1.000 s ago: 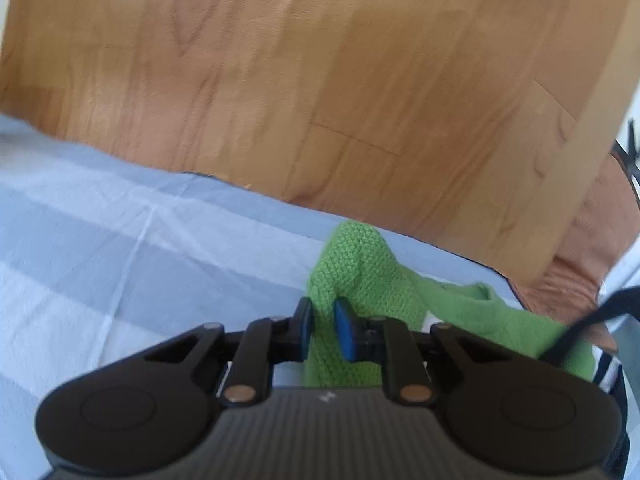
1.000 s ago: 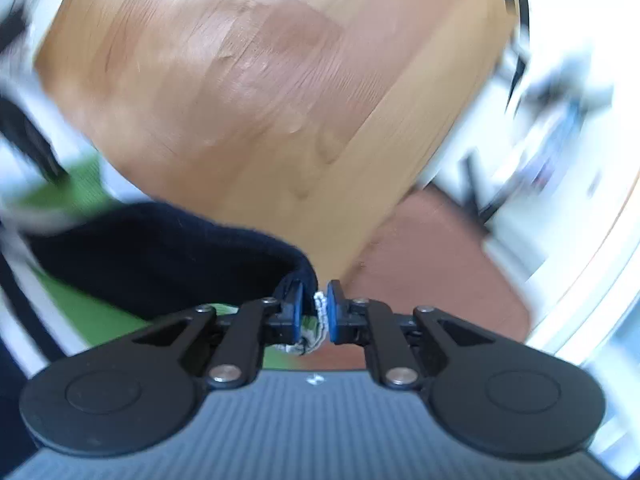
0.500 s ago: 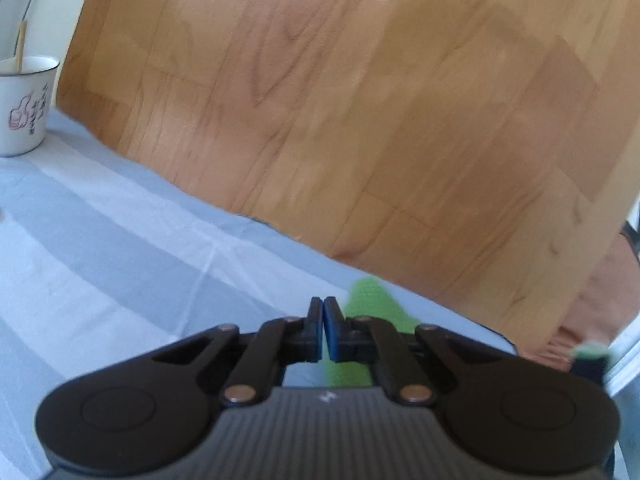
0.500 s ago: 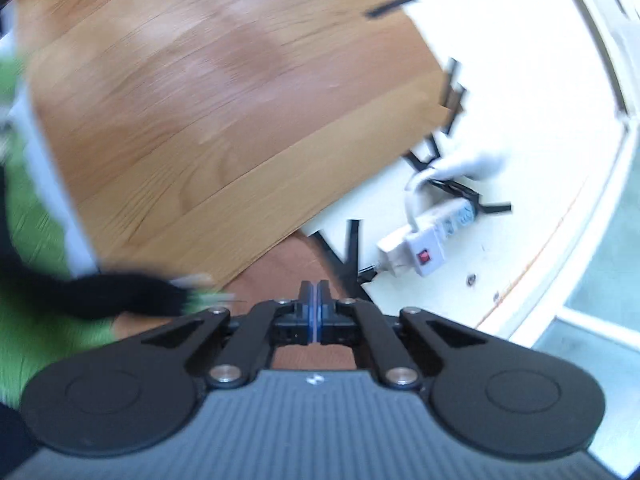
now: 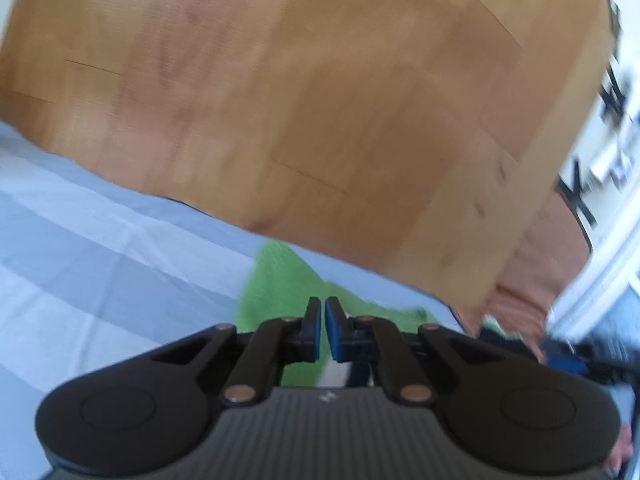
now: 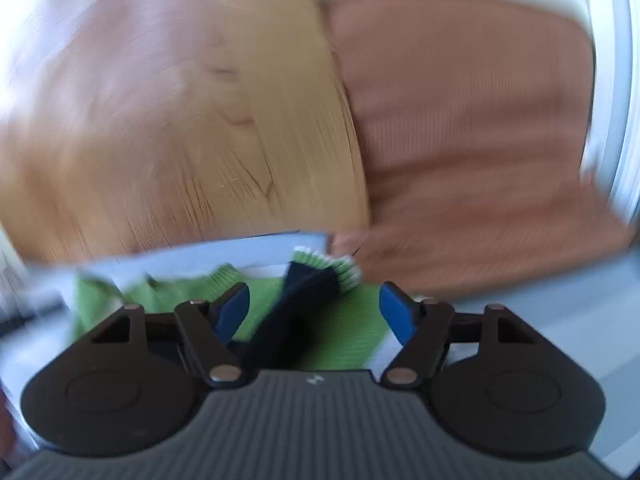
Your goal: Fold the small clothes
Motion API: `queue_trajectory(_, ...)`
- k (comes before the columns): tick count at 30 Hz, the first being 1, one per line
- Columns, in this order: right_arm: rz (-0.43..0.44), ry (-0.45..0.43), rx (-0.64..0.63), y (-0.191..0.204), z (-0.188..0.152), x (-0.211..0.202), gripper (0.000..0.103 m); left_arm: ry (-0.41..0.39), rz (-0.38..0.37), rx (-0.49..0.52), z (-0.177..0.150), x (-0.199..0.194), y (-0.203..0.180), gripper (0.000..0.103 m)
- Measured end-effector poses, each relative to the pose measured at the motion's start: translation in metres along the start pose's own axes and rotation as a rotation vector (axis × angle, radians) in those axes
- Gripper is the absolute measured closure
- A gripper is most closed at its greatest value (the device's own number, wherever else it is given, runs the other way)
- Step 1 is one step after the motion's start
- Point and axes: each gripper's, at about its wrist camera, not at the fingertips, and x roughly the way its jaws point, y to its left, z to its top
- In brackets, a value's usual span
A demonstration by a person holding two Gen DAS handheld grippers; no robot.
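The green knit garment (image 6: 352, 332) lies at the table's (image 5: 100, 248) far corner, close to both edges, with a dark navy sleeve (image 6: 296, 312) and its striped cuff (image 6: 340, 268) draped across it. The right gripper (image 6: 316, 312) has just been opening; its fingers stand wide either side of the sleeve without pressing it. The left gripper (image 5: 323, 330) is closed on nothing, the green knit beyond its tips. With nothing gripped, the sleeve could slide off the fold, or a careless grab could drag the garment over the near edge.

Sweater (image 6: 352, 332) on cloth (image 5: 100, 248); sleeve (image 6: 304, 300) lies across sweater; floor (image 5: 320, 100) beyond.
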Motion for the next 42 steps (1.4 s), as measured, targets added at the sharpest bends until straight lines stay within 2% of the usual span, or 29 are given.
queue_trajectory(1,0.013,0.022,0.054,-0.003,0.002,0.011,0.033,0.03,-0.011,0.01,-0.003,0.007,-0.002,0.098)
queue_trajectory(2,0.018,0.04,0.092,-0.003,-0.002,0.019,0.049,0.058,-0.017,0.018,-0.005,0.012,-0.003,0.098)
queue_trajectory(3,0.025,0.061,0.105,-0.003,-0.006,0.025,0.065,0.087,-0.022,0.03,-0.008,0.016,-0.005,0.098)
queue_trajectory(4,0.026,0.076,0.104,0.0,-0.006,0.028,0.094,0.115,-0.015,0.044,-0.01,0.02,-0.006,0.098)
queue_trajectory(6,0.031,-0.012,0.074,0.011,-0.009,0.013,0.094,0.135,0.004,0.06,-0.013,0.024,-0.007,0.098)
queue_trajectory(10,0.156,-0.297,0.024,0.014,-0.013,-0.063,0.095,0.134,0.001,0.06,-0.014,0.023,-0.008,0.096)
queue_trajectory(12,0.136,-0.318,0.041,0.003,-0.024,-0.08,0.095,0.157,0.006,0.065,-0.015,0.027,-0.007,0.095)
queue_trajectory(14,0.08,-0.276,0.064,-0.013,-0.041,-0.076,0.095,0.16,0.017,0.089,-0.015,0.029,-0.012,0.095)
queue_trajectory(17,-0.056,-0.145,0.112,-0.031,-0.066,-0.053,0.095,0.156,0.023,0.131,-0.015,0.029,-0.018,0.088)
queue_trajectory(19,-0.083,-0.135,0.107,-0.027,-0.071,-0.05,0.095,0.154,0.004,0.125,-0.014,0.027,-0.018,0.08)
queue_trajectory(20,-0.079,-0.154,0.08,-0.018,-0.069,-0.055,0.095,0.145,-0.006,0.102,-0.011,0.025,-0.015,0.073)
queue_trajectory(21,-0.059,-0.176,0.047,-0.007,-0.066,-0.059,0.095,0.123,-0.011,0.073,-0.009,0.021,-0.012,0.061)
queue_trajectory(22,-0.032,-0.196,0.0,0.007,-0.062,-0.064,0.095,0.092,-0.014,0.036,-0.005,0.017,-0.007,0.056)
queue_trajectory(25,0.062,-0.206,-0.246,0.072,-0.062,-0.074,0.095,0.057,-0.047,-0.065,0.005,0.008,0.012,0.053)
queue_trajectory(27,0.161,-0.136,-0.398,0.118,-0.074,-0.069,0.09,0.051,-0.07,-0.12,0.011,0.006,0.023,0.053)
queue_trajectory(28,0.218,-0.064,-0.446,0.136,-0.081,-0.062,0.088,0.048,-0.078,-0.141,0.014,0.004,0.029,0.053)
queue_trajectory(29,0.262,0.029,-0.486,0.153,-0.09,-0.053,0.073,0.046,-0.079,-0.15,0.016,0.003,0.032,0.051)
queue_trajectory(30,0.276,0.09,-0.52,0.165,-0.1,-0.045,0.065,0.043,-0.08,-0.154,0.018,0.003,0.035,0.049)
queue_trajectory(31,0.27,0.114,-0.552,0.174,-0.108,-0.041,0.056,0.039,-0.082,-0.157,0.019,0.002,0.037,0.048)
queue_trajectory(32,0.265,0.108,-0.572,0.178,-0.112,-0.044,0.056,0.037,-0.082,-0.16,0.02,0.001,0.038,0.048)
queue_trajectory(33,0.267,0.088,-0.557,0.175,-0.11,-0.047,0.056,0.037,-0.084,-0.162,0.019,0.001,0.038,0.048)
queue_trajectory(35,0.26,0.045,-0.449,0.15,-0.092,-0.049,0.056,0.041,-0.093,-0.153,0.02,0.001,0.036,0.048)
queue_trajectory(38,0.188,0.015,-0.287,0.11,-0.074,-0.053,0.056,0.048,-0.137,-0.105,0.018,0.0,0.024,0.049)
queue_trajectory(42,0.132,0.072,-0.229,0.082,-0.079,-0.049,0.061,0.091,-0.26,0.032,0.01,0.0,-0.003,0.051)
